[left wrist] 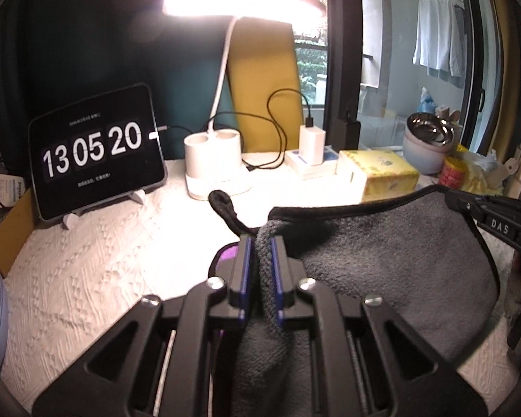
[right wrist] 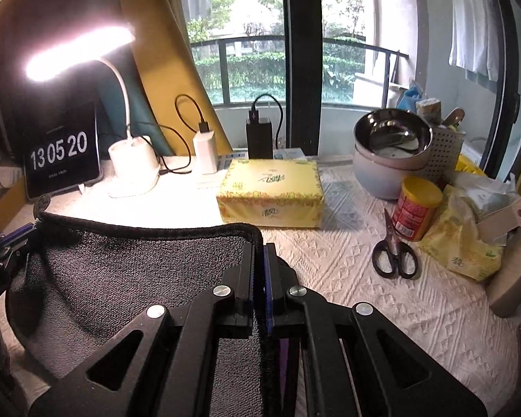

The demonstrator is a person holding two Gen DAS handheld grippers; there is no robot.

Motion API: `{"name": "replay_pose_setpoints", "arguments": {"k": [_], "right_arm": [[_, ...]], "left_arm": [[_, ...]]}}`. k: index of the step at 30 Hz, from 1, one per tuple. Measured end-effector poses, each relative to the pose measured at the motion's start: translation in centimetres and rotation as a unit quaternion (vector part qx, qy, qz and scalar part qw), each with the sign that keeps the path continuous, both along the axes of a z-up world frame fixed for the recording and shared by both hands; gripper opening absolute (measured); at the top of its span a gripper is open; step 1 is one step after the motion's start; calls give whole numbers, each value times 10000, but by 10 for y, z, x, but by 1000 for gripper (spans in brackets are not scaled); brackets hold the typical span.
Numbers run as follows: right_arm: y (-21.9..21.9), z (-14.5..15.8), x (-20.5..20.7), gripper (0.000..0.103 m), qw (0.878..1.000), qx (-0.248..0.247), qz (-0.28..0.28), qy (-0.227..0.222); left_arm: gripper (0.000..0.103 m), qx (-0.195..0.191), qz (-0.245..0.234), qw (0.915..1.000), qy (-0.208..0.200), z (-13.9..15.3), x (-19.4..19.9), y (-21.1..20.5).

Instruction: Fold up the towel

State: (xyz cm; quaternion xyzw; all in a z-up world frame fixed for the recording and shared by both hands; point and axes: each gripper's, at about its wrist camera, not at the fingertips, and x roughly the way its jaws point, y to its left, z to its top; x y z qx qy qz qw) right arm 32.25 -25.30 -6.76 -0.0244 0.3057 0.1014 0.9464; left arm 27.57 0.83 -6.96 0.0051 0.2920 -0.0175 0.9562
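Note:
A dark grey towel [left wrist: 392, 260] with black edging hangs stretched between both grippers above the white textured tablecloth [left wrist: 87, 271]. My left gripper [left wrist: 260, 243] is shut on a bunched corner of the towel, with a black hanging loop [left wrist: 222, 201] sticking up beyond the fingers. My right gripper [right wrist: 259, 246] is shut on the towel's other top corner; the towel [right wrist: 139, 271] sags to its left. The right gripper shows at the right edge of the left wrist view [left wrist: 458, 201], and the left gripper at the left edge of the right wrist view [right wrist: 34, 226].
At the back stand a tablet clock [left wrist: 93, 153], a lit white desk lamp [left wrist: 215, 160], a charger [left wrist: 311, 142] and a yellow tissue box [right wrist: 271, 191]. To the right are stacked bowls [right wrist: 389, 153], a red-and-yellow can [right wrist: 415, 208], black scissors [right wrist: 394, 253] and a tissue pack [right wrist: 462, 243].

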Motion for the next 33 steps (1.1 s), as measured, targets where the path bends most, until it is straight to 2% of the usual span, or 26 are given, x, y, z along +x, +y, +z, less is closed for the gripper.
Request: {"name": "replay_pose_setpoints", "arguments": {"k": [5, 10, 12, 14, 16, 17, 18, 23, 26, 29, 33], "right_arm": [[4, -20, 20, 5, 9990, -116, -62, 435], [3, -30, 26, 6, 9979, -126, -81, 631], [4, -29, 24, 11, 9981, -161, -83, 590], [4, -25, 22, 23, 9985, -169, -111, 515], [3, -20, 19, 40, 9989, -136, -121, 426], [3, -18, 18, 43, 9991, -127, -133, 381], [2, -16, 16, 46, 9992, -122, -147, 345], [-1, 3, -3, 51, 9998, -71, -203, 12], [-2, 17, -19, 55, 9996, -54, -190, -214], [-1, 29, -33, 57, 9989, -56, -192, -414], [-2, 44, -52, 57, 9981, -23, -194, -582]], "left_arm": [[14, -94, 91, 9989, 453, -18, 22, 3], [20, -89, 155, 9977, 648, -29, 29, 4], [22, -87, 190, 9976, 653, -29, 29, 5], [25, -18, 196, 9977, 654, -27, 28, 3], [38, 51, 226, 9976, 659, -24, 26, 2], [58, 43, 239, 9976, 655, -22, 24, 2], [71, 5, 233, 9975, 665, -21, 22, 2], [73, -63, 382, 9976, 572, -9, 8, 5], [75, -129, 437, 9982, 401, 3, -4, 8], [83, -153, 436, 9988, 185, 16, -18, 8], [83, -174, 379, 9991, -101, 34, -38, 4]]}}
